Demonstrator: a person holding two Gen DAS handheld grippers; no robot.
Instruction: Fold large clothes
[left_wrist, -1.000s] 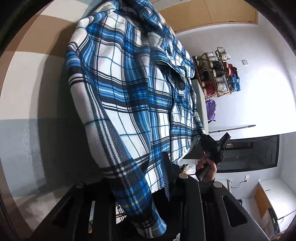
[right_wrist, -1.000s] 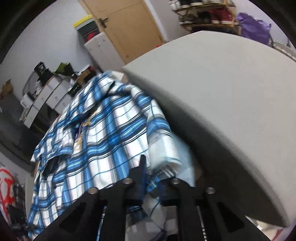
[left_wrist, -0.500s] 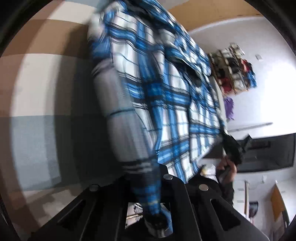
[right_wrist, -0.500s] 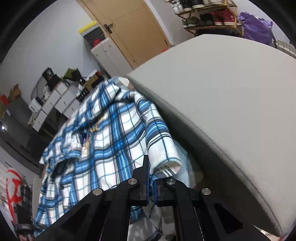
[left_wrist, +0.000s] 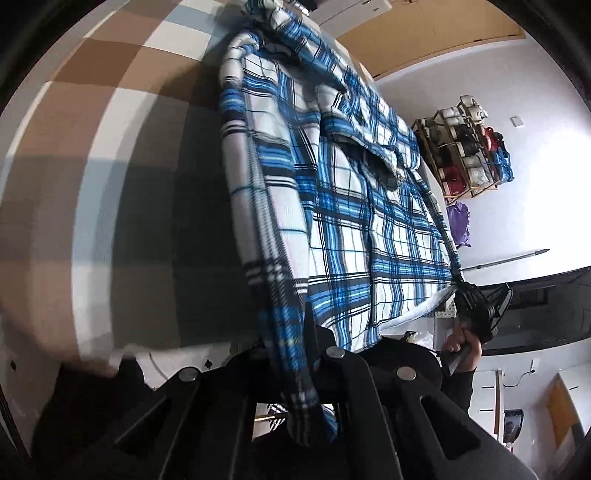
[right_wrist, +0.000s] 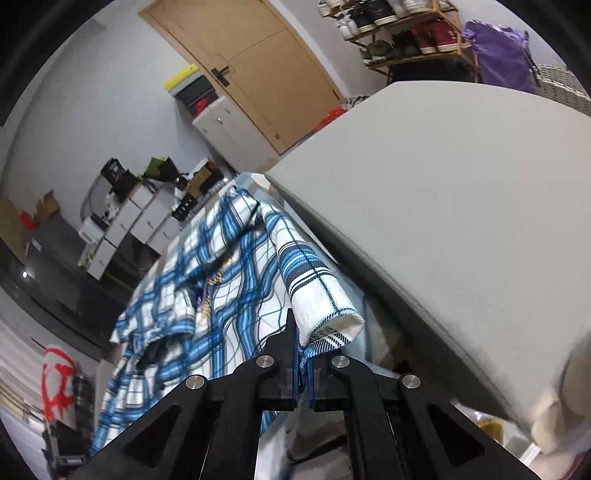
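The plaid shirt (left_wrist: 332, 206) hung stretched in the air beside the grey table (right_wrist: 461, 206), probably to flatten it before folding. The left tool (left_wrist: 310, 354) clenched one hem corner at 6 o'clock; the right tool (right_wrist: 301, 365) pinched the other.

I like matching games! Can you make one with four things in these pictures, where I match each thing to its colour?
Things:
1. shirt
2. door
3. bag beside the shoe rack
4. table top

Colours:
A. purple
B. grey
C. blue and white checks
D. light brown

Pairs: 1-C, 2-D, 3-A, 4-B

Bonus: both the left gripper and the right gripper are pinching the shirt.
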